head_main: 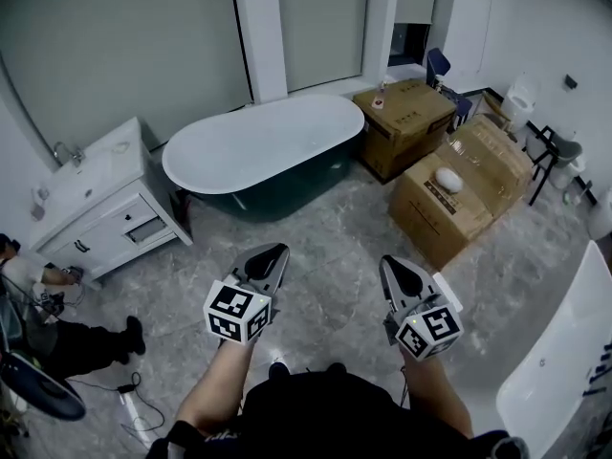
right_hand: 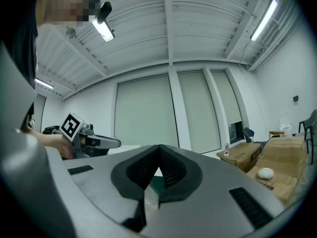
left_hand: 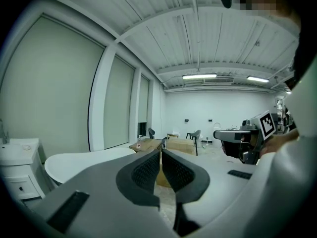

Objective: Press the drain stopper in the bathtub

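Fingers of the left gripper (head_main: 274, 252) are pressed together on nothing. Ahead, well apart from both tools, stands the bathtub (head_main: 263, 142), its drain stopper not visible from here. The right gripper (head_main: 393, 263) is likewise closed and empty. Nothing looks done yet; the approach and press remain.

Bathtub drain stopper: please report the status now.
Left gripper and right gripper shut, empty, above grey floor. White oval bathtub ahead, not reached; stopper not visible. Brown cardboard boxes off to the right.
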